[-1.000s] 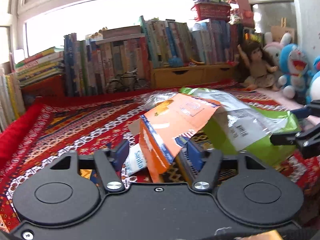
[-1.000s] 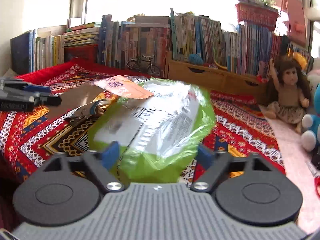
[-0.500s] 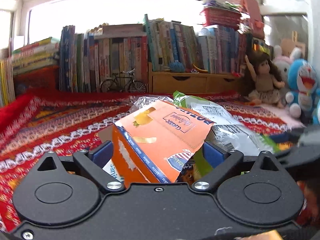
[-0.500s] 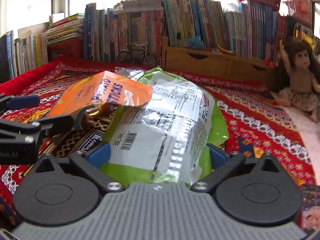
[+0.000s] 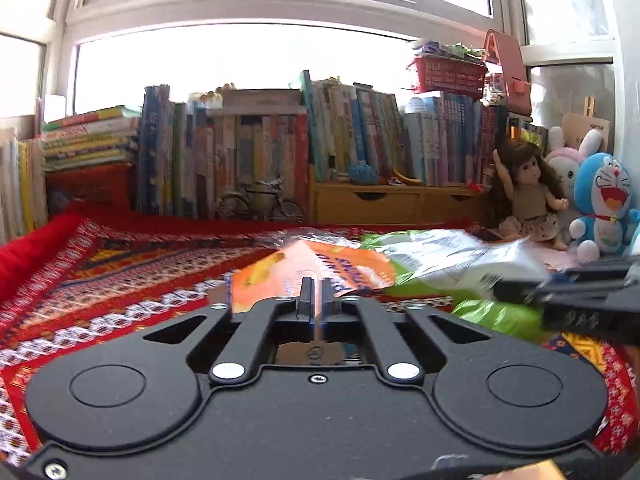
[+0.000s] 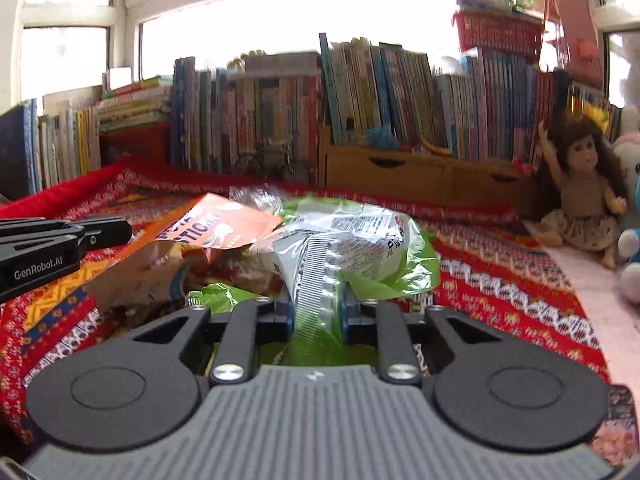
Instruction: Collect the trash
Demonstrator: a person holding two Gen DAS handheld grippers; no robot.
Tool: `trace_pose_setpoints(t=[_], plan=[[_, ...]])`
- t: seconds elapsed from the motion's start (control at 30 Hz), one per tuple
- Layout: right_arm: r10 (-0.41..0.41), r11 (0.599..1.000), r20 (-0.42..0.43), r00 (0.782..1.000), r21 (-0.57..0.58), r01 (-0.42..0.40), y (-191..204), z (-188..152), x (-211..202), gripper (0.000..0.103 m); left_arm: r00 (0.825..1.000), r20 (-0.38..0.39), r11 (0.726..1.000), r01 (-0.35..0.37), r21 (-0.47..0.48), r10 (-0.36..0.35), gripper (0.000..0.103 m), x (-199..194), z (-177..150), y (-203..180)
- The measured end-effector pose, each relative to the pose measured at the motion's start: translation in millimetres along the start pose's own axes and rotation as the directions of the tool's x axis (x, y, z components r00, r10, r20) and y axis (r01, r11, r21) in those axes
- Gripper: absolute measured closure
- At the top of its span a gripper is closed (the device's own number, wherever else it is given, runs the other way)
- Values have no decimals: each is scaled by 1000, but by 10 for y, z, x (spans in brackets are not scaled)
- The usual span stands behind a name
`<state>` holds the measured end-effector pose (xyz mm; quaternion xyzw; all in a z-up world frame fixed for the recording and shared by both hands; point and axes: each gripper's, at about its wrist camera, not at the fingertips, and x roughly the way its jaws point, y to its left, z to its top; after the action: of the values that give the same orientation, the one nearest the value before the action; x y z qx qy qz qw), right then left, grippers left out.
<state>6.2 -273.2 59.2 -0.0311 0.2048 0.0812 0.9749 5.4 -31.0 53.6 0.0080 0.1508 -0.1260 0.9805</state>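
An orange snack carton [image 5: 312, 268] lies flattened on the red patterned rug [image 5: 120, 280]. My left gripper [image 5: 317, 296] is closing, and its pads pinch the carton's thin flap. Right of the carton, a crumpled green and clear snack bag [image 6: 352, 248] bunches up between the blue pads of my right gripper [image 6: 316, 312], whose jaws are closing and squeeze it. The carton [image 6: 216, 228] touches the bag's left side. A clear wrapper [image 6: 256, 196] lies just behind both. Each gripper shows at the edge of the other's view: the right gripper [image 5: 580, 296] and the left gripper [image 6: 60, 240].
Rows of books [image 5: 248, 160] and a wooden drawer unit [image 5: 384, 204] line the back under the window. A toy bicycle [image 5: 260, 204] stands before them. A doll [image 5: 528, 196] and plush toys [image 5: 604, 204] sit at the right edge of the rug.
Both grippers went from wide open to closed: the left onto the orange carton, the right onto the green bag. The carton flattened and the bag crumpled between the pads.
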Motion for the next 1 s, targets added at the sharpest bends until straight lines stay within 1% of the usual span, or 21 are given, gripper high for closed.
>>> trace_pose_setpoints(t=[0.03, 0.07, 0.1, 0.13, 0.17, 0.2, 0.27, 0.37, 0.4, 0.47, 0.5, 0.53, 0.57, 0.63, 0.8, 0.97, 1.0], plan=[[1, 1000, 11, 1000, -3, -1, -2, 21, -36, 79, 1000, 6, 1000, -19, 21, 19, 76, -30, -20, -2], [1, 1000, 20, 1000, -7, -1, -6, 38, -63, 79, 999, 13, 998, -45, 55, 44, 61, -50, -51, -19], [1, 1000, 27, 1000, -12, -1, -2, 52, -91, 79, 997, 25, 993, -73, 94, 71, 32, -64, -94, -46], [3, 1000, 32, 999, -16, -2, 0, 63, -112, 79, 994, 41, 986, -101, 131, 97, 21, -72, -140, -79], [2, 1000, 34, 999, -17, -2, 7, 65, -120, 79, 993, 55, 980, -115, 160, 107, 21, -70, -181, -110], [2, 1000, 33, 999, -20, -1, 11, 67, -118, 79, 993, 56, 977, -113, 182, 105, 21, -57, -217, -140], [0, 1000, 29, 1000, -20, 1, 22, 61, -107, 79, 994, 26, 972, -110, 209, 106, 21, 29, -245, -197], [1, 1000, 21, 1000, -12, -1, 29, 35, -88, 79, 990, 7, 970, -139, 199, 140, 28, 179, -248, -225], [2, 1000, 20, 1000, -11, -2, 33, 23, -94, 79, 989, 7, 971, -145, 188, 146, 35, 218, -237, -211], [3, 1000, 23, 1000, -14, -3, 35, 16, -112, 79, 987, 2, 975, -157, 156, 158, 54, 291, -193, -191], [3, 1000, 26, 1000, -17, -3, 33, 22, -123, 79, 987, -11, 978, -154, 144, 157, 79, 336, -168, -173], [3, 1000, 30, 1000, -19, -3, 29, 30, -138, 79, 987, -38, 979, -151, 135, 157, 87, 387, -147, -161], [4, 1000, 34, 999, -22, -3, 31, 41, -153, 79, 985, -44, 978, -163, 134, 170, 88, 419, -127, -160], [9, 1000, 42, 999, -24, -8, 26, 70, -185, 79, 982, -22, 974, -182, 136, 186, 93, 389, -77, -175], [26, 998, 72, 997, -55, -22, 19, 148, -344, 80, 989, 2, 984, -149, 99, 150, 97, 118, 86, -125], [69, 995, 90, 994, -82, -61, -37, 198, -604, 80, 994, 37, 992, -107, 68, 105, 99, -316, 200, -7], [75, 993, 91, 993, -92, -67, -44, 198, -664, 80, 995, 41, 993, -95, 64, 92, 101, -414, 217, 17]])
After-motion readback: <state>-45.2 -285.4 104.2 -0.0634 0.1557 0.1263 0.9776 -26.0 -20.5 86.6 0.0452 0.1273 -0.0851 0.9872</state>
